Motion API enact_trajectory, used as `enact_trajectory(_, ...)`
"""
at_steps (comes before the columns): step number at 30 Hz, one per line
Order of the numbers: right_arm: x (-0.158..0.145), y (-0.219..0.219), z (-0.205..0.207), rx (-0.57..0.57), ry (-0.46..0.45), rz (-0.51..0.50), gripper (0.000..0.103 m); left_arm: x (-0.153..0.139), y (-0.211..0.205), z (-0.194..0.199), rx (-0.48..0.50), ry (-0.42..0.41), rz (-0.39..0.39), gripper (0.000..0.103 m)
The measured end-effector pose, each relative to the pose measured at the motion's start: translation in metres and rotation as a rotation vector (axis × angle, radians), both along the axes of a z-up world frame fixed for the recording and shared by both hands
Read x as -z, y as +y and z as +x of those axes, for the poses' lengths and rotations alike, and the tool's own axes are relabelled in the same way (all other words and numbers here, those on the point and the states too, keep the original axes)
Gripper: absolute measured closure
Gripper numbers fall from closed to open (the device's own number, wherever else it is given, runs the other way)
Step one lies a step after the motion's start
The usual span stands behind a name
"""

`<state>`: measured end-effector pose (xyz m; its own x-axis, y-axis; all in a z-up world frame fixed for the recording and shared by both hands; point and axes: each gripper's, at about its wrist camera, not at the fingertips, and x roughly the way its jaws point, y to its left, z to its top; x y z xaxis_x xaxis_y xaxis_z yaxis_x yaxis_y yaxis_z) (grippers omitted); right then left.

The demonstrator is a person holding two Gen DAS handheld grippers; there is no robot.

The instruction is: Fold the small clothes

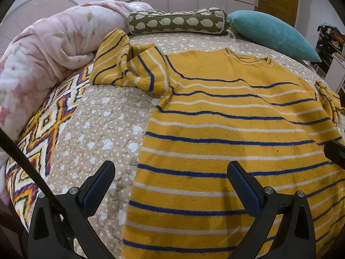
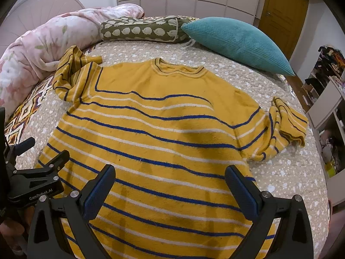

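A small yellow sweater point(image 2: 155, 125) with blue and white stripes lies flat, front up, on the bed, collar away from me; it also shows in the left wrist view point(image 1: 226, 118). Its left sleeve point(image 1: 127, 64) is bunched up near the pink blanket. Its right sleeve point(image 2: 284, 129) is crumpled beside the body. My left gripper point(image 1: 171, 170) is open and empty above the sweater's lower left edge; it also shows at the left of the right wrist view point(image 2: 41, 151). My right gripper point(image 2: 170, 172) is open and empty above the sweater's lower middle.
A beige dotted quilt point(image 1: 103, 125) covers the bed. A pink floral blanket point(image 1: 43, 47) is heaped at the left. A green hedgehog bolster point(image 2: 140, 31) and a teal pillow point(image 2: 237, 41) lie at the head. Shelves point(image 2: 327, 99) stand to the right.
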<state>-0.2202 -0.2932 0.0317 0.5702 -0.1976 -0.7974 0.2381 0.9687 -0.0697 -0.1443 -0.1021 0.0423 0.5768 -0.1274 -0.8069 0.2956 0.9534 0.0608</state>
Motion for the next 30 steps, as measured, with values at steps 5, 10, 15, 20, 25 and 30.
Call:
enact_trajectory(5, -0.0002, -0.0004, 0.0001, 0.001, -0.002, 0.002, 0.0, -0.0006, -0.0002, -0.0009, -0.001, -0.005, 0.003, 0.0)
enact_trajectory(10, 0.0012, -0.0005, 0.0006, 0.003, 0.003, 0.003, 0.0, -0.0003, -0.0005, -0.002, -0.002, -0.011, 0.006, 0.0)
enact_trajectory(15, 0.0028, 0.0001, 0.0007, -0.001, 0.01, 0.001, 0.0, 0.0022, -0.0045, -0.0044, 0.009, -0.004, 0.014, 0.0)
enact_trajectory(20, 0.0041, 0.001, 0.0017, -0.004, 0.013, 0.002, 0.0, 0.0046, -0.005, -0.004, 0.009, 0.003, 0.011, 0.0)
enact_trajectory(25, 0.0046, 0.0009, 0.0026, -0.003, 0.016, 0.004, 0.0, 0.0048, -0.0045, -0.0036, 0.01, 0.003, 0.01, 0.0)
enact_trajectory(30, 0.0054, 0.0003, 0.003, -0.003, 0.019, 0.002, 0.0, 0.0048, -0.0041, -0.0037, 0.011, 0.003, 0.01, 0.0)
